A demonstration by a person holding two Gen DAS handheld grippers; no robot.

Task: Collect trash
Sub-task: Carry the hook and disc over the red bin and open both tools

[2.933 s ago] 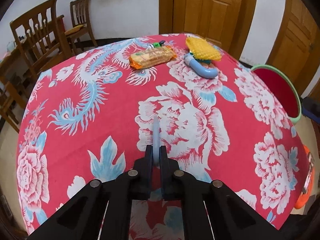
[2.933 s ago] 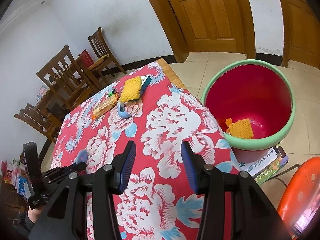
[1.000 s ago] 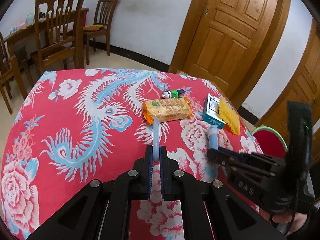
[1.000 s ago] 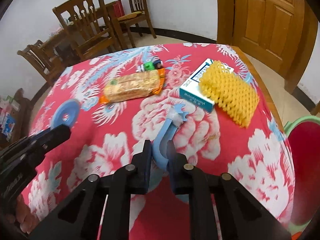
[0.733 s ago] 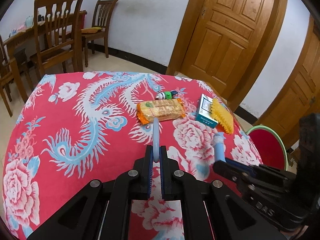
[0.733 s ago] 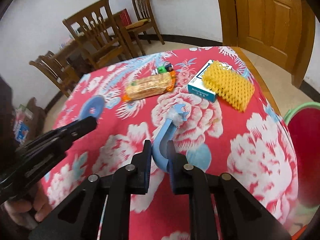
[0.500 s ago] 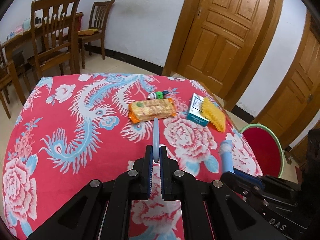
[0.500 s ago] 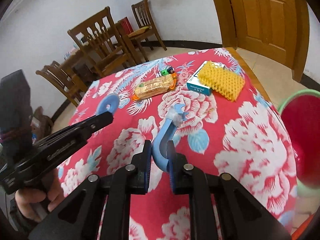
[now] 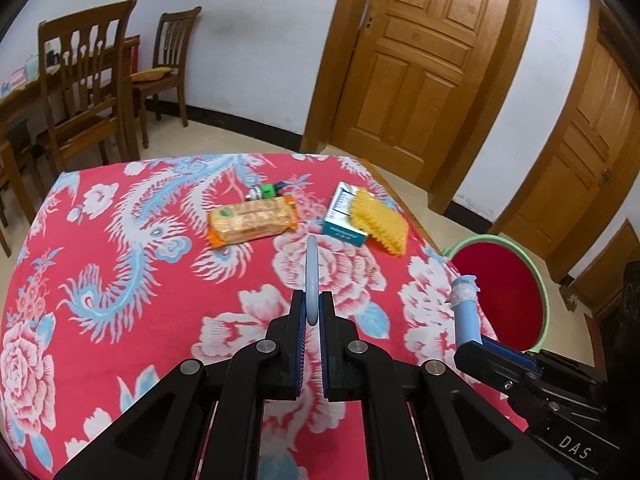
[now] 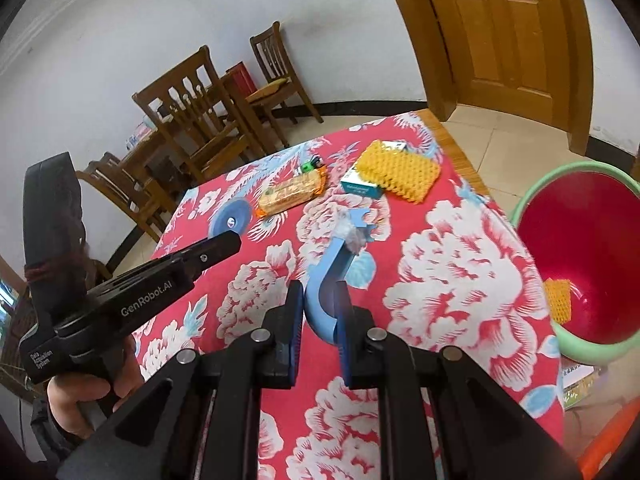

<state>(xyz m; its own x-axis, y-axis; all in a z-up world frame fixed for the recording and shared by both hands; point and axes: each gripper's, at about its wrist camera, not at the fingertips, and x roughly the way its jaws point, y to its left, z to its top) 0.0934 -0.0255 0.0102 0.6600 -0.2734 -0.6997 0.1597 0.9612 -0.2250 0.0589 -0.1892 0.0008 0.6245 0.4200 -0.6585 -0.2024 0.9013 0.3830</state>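
My left gripper (image 9: 312,316) is shut on a thin blue disc (image 9: 311,276), held edge-on above the red flowered tablecloth (image 9: 120,280); the disc (image 10: 232,218) shows round in the right wrist view at the left gripper (image 10: 230,242) tip. My right gripper (image 10: 320,304) is shut on a curved blue plastic piece (image 10: 330,276) with a frayed end, also seen as the blue piece (image 9: 466,308) in the left wrist view. On the cloth lie an orange snack packet (image 9: 252,220), a teal and white box (image 9: 344,216) and yellow foam netting (image 9: 380,220). The red bin (image 10: 588,256) stands right of the table.
A small green item (image 9: 266,191) lies behind the snack packet. Yellow netting (image 10: 558,298) lies inside the bin (image 9: 500,284). Wooden chairs (image 9: 84,92) and a table stand at the left, wooden doors (image 9: 424,60) behind. An orange stool (image 10: 612,444) is at the lower right. A hand (image 10: 80,400) holds the left gripper.
Both grippers have pulled back and risen with their blue pieces. The right gripper has swung right, so the bin now shows large in its view.
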